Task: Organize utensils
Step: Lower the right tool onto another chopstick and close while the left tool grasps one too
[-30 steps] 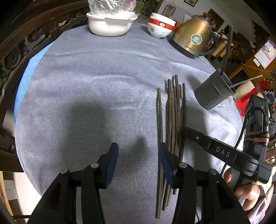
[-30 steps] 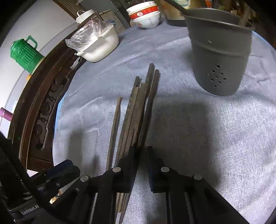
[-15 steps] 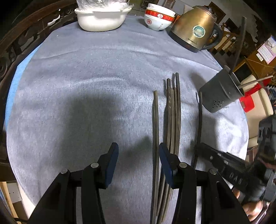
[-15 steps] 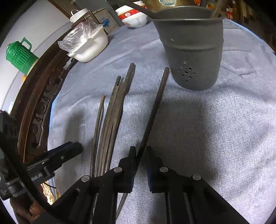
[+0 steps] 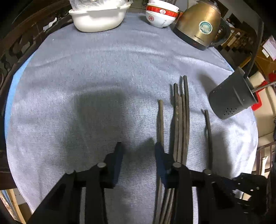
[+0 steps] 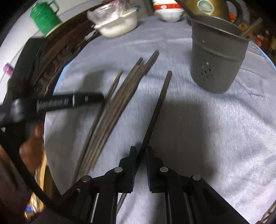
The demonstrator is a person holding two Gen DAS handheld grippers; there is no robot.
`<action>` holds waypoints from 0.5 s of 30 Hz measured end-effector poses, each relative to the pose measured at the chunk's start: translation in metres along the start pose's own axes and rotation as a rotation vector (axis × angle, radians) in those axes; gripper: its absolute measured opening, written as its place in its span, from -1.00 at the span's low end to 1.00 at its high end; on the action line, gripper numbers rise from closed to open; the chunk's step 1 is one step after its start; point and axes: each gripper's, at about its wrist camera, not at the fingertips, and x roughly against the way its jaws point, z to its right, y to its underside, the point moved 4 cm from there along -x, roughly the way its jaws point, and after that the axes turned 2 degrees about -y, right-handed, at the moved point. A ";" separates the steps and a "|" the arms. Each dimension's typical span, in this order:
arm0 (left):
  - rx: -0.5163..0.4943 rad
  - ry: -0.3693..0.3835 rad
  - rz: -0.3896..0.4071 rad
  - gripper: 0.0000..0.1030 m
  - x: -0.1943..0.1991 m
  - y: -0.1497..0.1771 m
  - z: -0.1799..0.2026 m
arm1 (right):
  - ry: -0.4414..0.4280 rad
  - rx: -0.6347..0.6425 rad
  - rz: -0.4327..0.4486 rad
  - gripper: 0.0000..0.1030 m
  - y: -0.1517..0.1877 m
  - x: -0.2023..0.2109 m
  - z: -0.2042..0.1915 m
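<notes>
Several dark chopsticks (image 5: 181, 120) lie in a bundle on the grey cloth, and a single chopstick (image 5: 160, 120) lies just left of them. My left gripper (image 5: 138, 149) hovers low over the near end of that single one. Its jaws are closing with only cloth showing between them, and the right finger stands at the chopstick's edge. My right gripper (image 6: 140, 153) is shut on one chopstick (image 6: 155, 110), held clear of the bundle (image 6: 117, 106). Its far tip points at the grey perforated holder (image 6: 219, 56), which has sticks standing in it.
At the far edge of the cloth-covered table (image 5: 86, 77) stand a white dish with a plastic bag (image 5: 98, 19), stacked red-and-white bowls (image 5: 160, 15) and a gold kettle (image 5: 200, 25). A carved dark wooden rim (image 5: 10, 51) runs along the left. A green jug (image 6: 44, 17) stands beyond it.
My right gripper has pulled one chopstick out of the bundle and swung it right, toward the holder. The left gripper has closed in on the bundle's left side and its jaws have narrowed.
</notes>
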 end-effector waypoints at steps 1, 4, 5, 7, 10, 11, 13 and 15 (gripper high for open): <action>-0.008 -0.001 0.002 -0.39 0.000 0.000 0.000 | -0.007 0.010 -0.019 -0.75 0.004 0.002 0.001; -0.026 0.009 -0.005 -0.41 0.001 0.001 -0.003 | -0.032 -0.019 -0.063 -0.73 0.008 0.006 0.008; -0.022 0.015 -0.013 -0.41 0.000 0.000 -0.004 | -0.039 -0.032 -0.067 -0.72 0.007 0.006 0.011; -0.014 0.021 -0.027 -0.40 0.001 -0.003 -0.005 | -0.048 -0.076 -0.060 -0.70 0.002 0.007 0.017; -0.010 0.032 -0.016 -0.40 0.005 -0.010 -0.007 | -0.035 -0.130 -0.028 -0.68 -0.009 0.009 0.026; -0.009 0.044 -0.004 -0.40 0.008 -0.013 -0.007 | -0.028 -0.142 -0.012 -0.68 -0.014 0.010 0.028; -0.012 0.055 0.012 -0.39 0.011 -0.020 -0.007 | 0.003 -0.162 0.013 -0.68 -0.024 0.010 0.033; -0.018 0.048 0.013 -0.38 0.010 -0.026 -0.005 | 0.016 -0.180 0.023 -0.68 -0.033 0.008 0.035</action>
